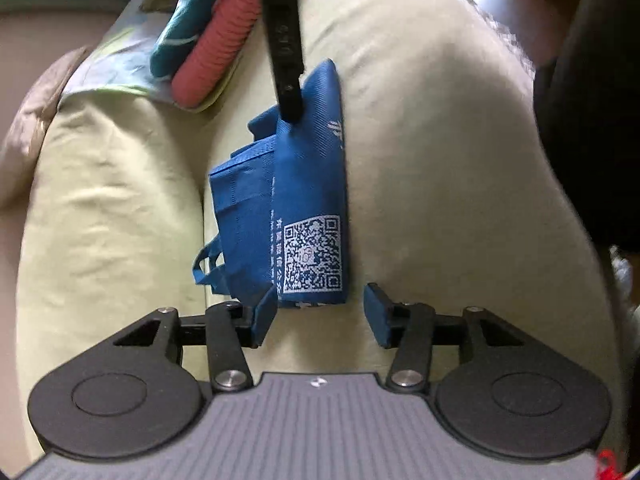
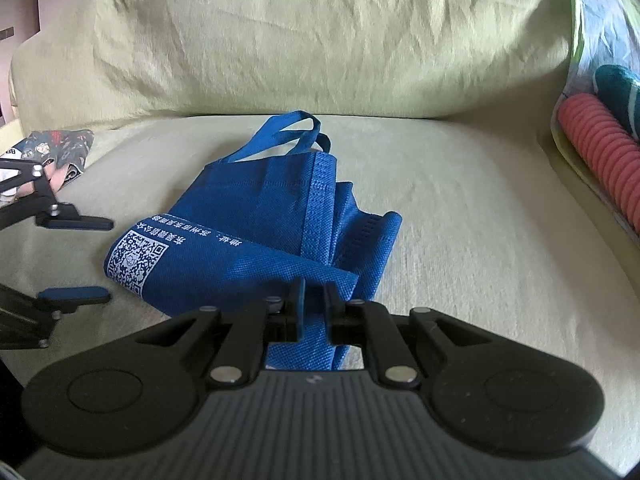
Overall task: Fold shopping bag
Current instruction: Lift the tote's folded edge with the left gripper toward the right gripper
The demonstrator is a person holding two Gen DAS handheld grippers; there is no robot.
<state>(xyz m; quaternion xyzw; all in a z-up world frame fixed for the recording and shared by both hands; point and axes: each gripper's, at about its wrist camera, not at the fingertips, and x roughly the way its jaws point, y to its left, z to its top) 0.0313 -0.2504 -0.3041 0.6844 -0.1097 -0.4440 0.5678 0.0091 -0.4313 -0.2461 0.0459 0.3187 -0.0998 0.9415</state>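
1. Right now, the blue shopping bag (image 2: 256,216) is seen lying on the pale green sofa seat (image 2: 460,200), in front of the back cushion (image 2: 320,40).
2. The bag is already partly folded: one flap with a white square code (image 2: 136,260) is laid over the rest, and the two handles (image 2: 288,136) stick out toward the back cushion.
3. A corner of the bag is pinched by the right gripper (image 2: 314,304); its jaws are pressed together on the cloth.
4. The left gripper (image 1: 320,312) is held just beside the code end of the bag, with its jaws spread wide and nothing in them.
5. For a good fold, the pinched corner should likely be kept tight and low, so the layers are not pulled apart.
6. The code end could be held down by the left gripper while the corner is carried over, so the bag is not dragged along the seat.
7. The handles should probably be tucked in, or a lumpy fold may be made.
8. The bag is the only container here. It looks flat, and nothing is seen inside it, though its inside is mostly hidden.
9. A red ribbed roll (image 2: 600,152) and a teal cloth (image 2: 620,88) lie well apart from the bag.
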